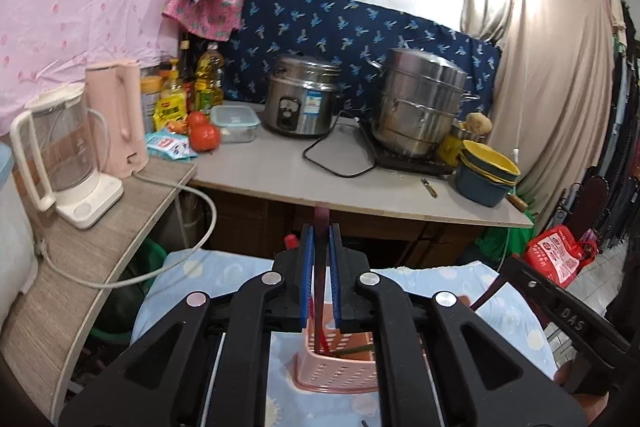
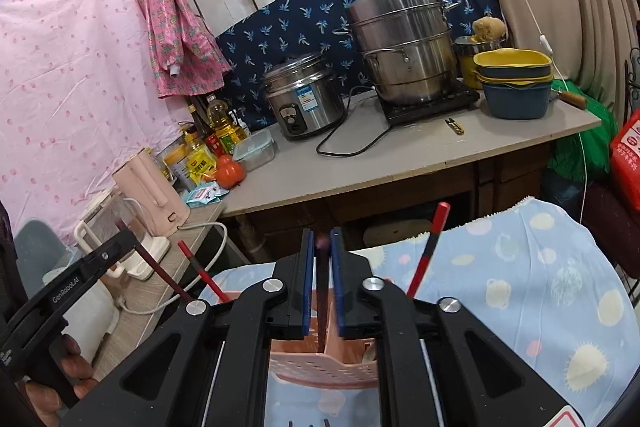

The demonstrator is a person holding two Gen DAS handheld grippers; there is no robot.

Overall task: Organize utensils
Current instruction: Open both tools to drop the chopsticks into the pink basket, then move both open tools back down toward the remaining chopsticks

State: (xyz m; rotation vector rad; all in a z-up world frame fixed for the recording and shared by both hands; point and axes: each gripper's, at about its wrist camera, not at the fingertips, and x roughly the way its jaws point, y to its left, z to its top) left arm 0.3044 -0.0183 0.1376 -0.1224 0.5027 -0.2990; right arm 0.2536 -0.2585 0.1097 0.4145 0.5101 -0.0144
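While both grippers hang above the pink perforated utensil basket, each one points forward and a little downward over the blue patterned cloth. The left gripper is clenched on a dark red chopstick, which stands nearly upright between its blue pads; the upper end rises above the fingertips and the lower end goes down into the basket just below the claw. The right gripper is also clenched, on a dark chopstick that runs down between its pads into the same basket, beside a divider wall. To the right of this claw a red chopstick leans out of the basket, and to its left two more chopsticks lean outward. Far ahead of both claws, on the grey counter, stand a rice cooker and a steel steamer pot.
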